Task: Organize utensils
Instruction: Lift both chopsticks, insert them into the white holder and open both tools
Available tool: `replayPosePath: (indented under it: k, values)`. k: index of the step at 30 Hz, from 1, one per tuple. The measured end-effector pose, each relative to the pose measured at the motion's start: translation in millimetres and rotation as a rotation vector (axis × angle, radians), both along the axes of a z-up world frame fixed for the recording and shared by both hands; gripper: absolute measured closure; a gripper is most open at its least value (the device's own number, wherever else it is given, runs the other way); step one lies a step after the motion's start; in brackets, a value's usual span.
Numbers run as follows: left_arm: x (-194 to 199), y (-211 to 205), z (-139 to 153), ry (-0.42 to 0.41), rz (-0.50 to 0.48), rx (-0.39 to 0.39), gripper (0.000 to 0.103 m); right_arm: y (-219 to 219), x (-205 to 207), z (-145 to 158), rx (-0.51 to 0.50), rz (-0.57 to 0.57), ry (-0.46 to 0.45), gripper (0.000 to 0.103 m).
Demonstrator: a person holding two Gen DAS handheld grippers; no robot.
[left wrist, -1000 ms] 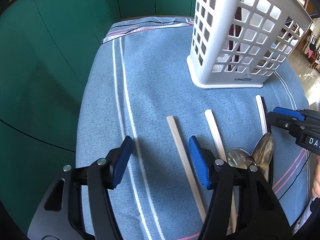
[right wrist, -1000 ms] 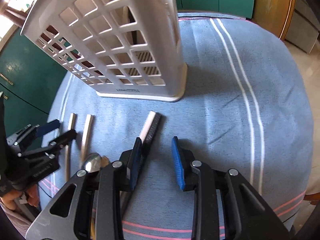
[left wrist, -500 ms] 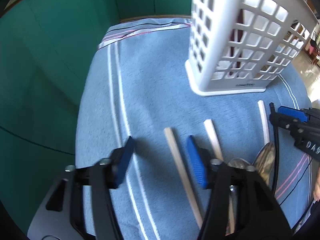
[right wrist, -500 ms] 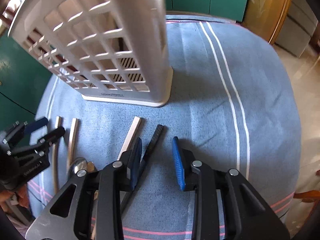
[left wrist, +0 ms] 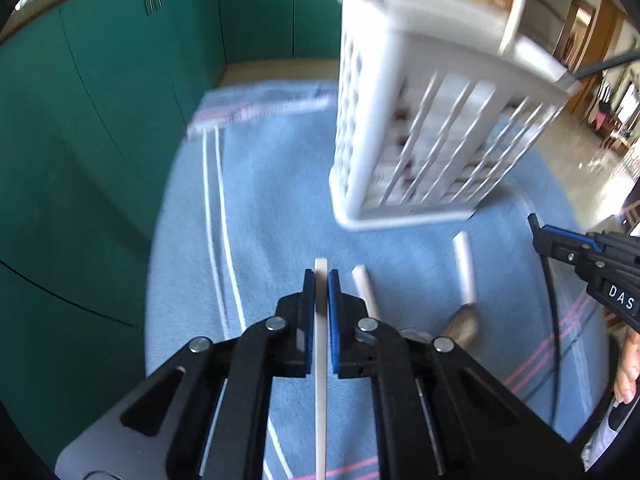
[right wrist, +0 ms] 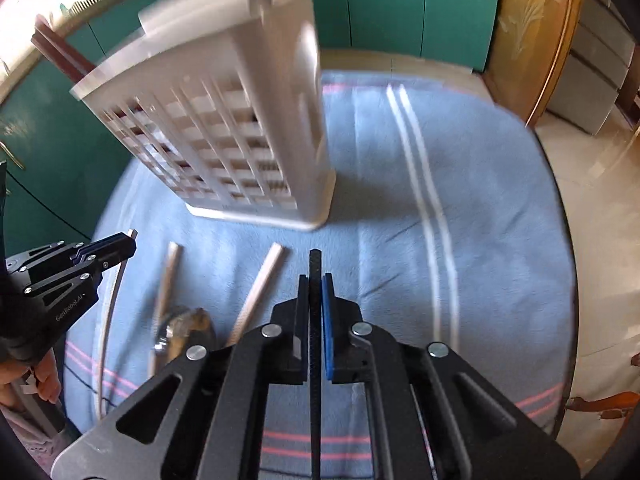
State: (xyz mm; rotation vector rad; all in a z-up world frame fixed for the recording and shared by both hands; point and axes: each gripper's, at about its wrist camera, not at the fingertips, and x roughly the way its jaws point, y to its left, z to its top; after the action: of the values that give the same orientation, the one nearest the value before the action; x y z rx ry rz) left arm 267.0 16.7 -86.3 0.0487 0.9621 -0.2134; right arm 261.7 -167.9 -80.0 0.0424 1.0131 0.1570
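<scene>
The left gripper [left wrist: 321, 280] has just closed its jaws on a white-handled utensil [left wrist: 321, 360], and the right gripper [right wrist: 316, 284] on a black-handled utensil [right wrist: 315, 360], both near the white slatted holder [right wrist: 248, 152]. Keep each handle vertical, clear the far rim, then lower into separate compartments.

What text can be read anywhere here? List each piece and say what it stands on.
"DAS": white letters on the right gripper body, cut off at the picture's edge.
"GenRobot.AI": small print on the left gripper body, blurred, so partly a guess.
White basket: no label readable through the blur.
</scene>
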Motion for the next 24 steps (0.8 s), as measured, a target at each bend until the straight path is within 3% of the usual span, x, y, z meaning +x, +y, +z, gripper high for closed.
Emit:
replayPosePath:
  k: [10,16,24]
  values:
    - [-51,4,92,-0.263,-0.012,-0.055,0.097,-21,-57,101,0.064,0.028,-0.248,0.096]
    - [-79,-1,124,-0.367,-0.005,-0.057,0.097,-31,-75,125,0.073,0.037,-0.323,0.096]
    - [-87,4,136,-0.389,0.007,-0.072,0.097,-26,-74,128,0.070,0.047,-0.355,0.096]
